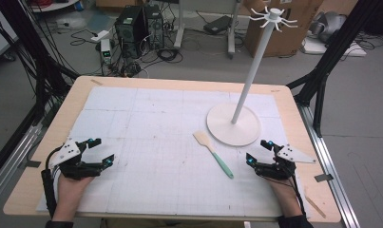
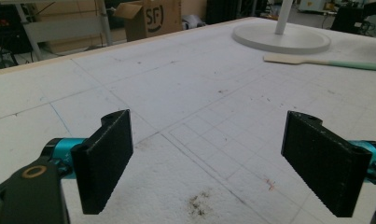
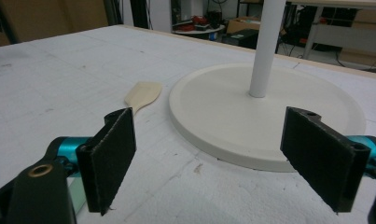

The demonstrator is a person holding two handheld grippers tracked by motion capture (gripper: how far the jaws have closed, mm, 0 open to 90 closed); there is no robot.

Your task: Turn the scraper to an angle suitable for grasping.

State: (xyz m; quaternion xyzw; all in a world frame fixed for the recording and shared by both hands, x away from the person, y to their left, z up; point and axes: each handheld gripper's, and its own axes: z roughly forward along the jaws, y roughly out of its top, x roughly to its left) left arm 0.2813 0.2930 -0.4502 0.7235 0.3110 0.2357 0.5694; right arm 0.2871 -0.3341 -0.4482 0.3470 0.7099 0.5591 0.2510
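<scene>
We list a gridded white table (image 1: 146, 118) amid cabling; spatula (image 1: 213, 154), blade upper-left, handle lower-right; left gripper (image 1: 98, 151) and right gripper (image 1: 258, 151) wide, empty.

spatula (image 1: 213, 153): matt wood blade, green handle | stand (image 1: 234, 124): smooth matt white

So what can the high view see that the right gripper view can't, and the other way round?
High view alone: both hands, the left gripper and the right gripper from above, the hooks atop the stand, and the spatula's green handle. Right gripper view alone: a close look between its own open black jaws. Both share the spatula blade, the stand's round base and pole, all on the white mat.
</scene>
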